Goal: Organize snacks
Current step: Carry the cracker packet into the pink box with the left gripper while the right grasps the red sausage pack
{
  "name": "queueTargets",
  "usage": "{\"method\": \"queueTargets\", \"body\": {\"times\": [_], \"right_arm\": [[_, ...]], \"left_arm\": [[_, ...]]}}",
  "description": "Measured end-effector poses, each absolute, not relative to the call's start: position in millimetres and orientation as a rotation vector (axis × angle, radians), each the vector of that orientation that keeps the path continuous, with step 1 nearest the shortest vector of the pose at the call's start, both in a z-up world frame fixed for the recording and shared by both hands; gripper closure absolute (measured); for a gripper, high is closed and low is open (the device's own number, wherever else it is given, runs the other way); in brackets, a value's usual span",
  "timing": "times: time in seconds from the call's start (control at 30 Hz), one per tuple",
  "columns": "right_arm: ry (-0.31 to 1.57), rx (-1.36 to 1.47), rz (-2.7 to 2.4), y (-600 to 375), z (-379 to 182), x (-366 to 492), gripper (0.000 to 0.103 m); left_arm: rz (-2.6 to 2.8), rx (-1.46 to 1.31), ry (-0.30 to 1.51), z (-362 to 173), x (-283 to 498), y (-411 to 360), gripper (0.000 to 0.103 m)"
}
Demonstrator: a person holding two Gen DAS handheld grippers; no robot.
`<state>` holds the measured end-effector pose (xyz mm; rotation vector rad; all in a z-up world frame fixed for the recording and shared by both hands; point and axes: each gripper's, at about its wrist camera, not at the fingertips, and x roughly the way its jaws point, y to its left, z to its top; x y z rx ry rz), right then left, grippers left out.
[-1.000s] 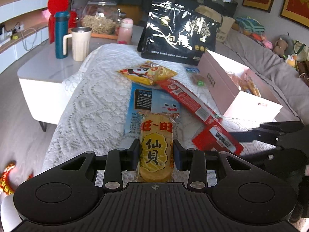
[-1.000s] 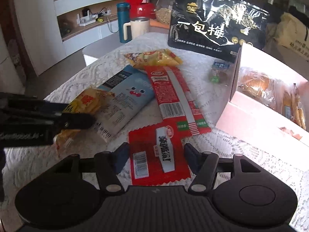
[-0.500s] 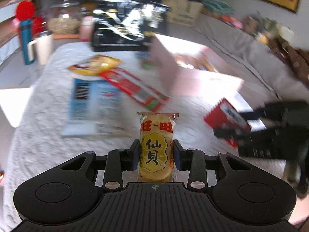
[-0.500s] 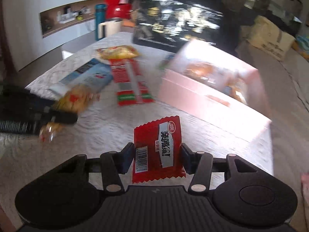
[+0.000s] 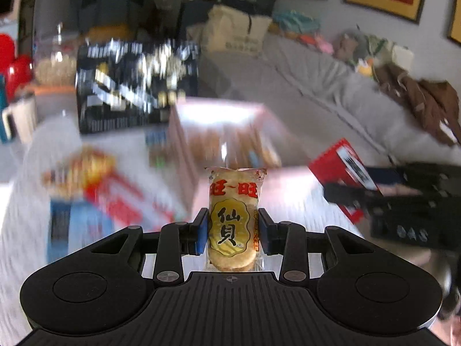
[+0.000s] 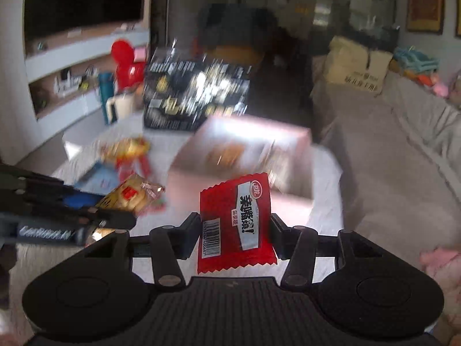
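Between my left gripper's [image 5: 232,227] blue-padded fingers, in the left wrist view, a rice cracker packet [image 5: 234,219] stands upright, pinched at both sides, its red and black characters sharp. Everything past it is smeared by blur. I can just make out the pink box [image 5: 187,155] straight ahead with pale brown packets inside, too soft to name. Left of it lie a yellow bag [image 5: 83,164], a red strip and a blue pack [image 5: 77,219], all streaked, on the white lace cloth [image 5: 17,230]. A big black bag [image 5: 135,86] stands behind, its print unreadable. At the right edge my right gripper [image 5: 345,190] is cut off by the frame, clamped on a red packet [image 5: 340,164].

Over to the right wrist view: my right gripper [image 6: 234,230] pinches that red packet [image 6: 234,222] upright and slightly tilted, barcode and white label facing me. The pink box [image 6: 239,181] sits right behind it, blurred, the packet covering part of its near wall. At the left, my left gripper [image 6: 115,216] reaches in, half out of frame, gripping the rice cracker packet [image 6: 129,197], whose lower end is hidden behind the fingers. Further back, the black bag [image 6: 196,95] and a mug [image 6: 121,106] are only smudges.
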<state>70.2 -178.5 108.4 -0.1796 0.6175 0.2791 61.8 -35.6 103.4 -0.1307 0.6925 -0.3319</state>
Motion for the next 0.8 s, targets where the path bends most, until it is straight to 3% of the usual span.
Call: {"method": "queueTargets", "body": {"times": [0.17, 0.3, 0.4, 0.8], "right_arm": [[0.567, -0.083, 0.241, -190.1, 145.4, 126.7, 0.052], [0.565, -0.017, 0.156, -196.9, 156.8, 181.7, 0.052], [0.621, 0.036, 0.17, -198.2, 150.3, 221.8, 0.046], [0.699, 0.013, 0.172, -182.1, 122.4, 238.3, 0.044]], "left_arm": [[-0.367, -0.229, 0.64, 127.9, 125.9, -43.7, 0.063], [-0.315, -0.221, 0.677, 112.8, 183.3, -54.6, 0.063], [-0.316, -0.193, 0.715, 96.7, 205.4, -61.2, 0.062], [-0.347, -0.207, 0.711, 92.2, 195.6, -33.0, 0.062]]}}
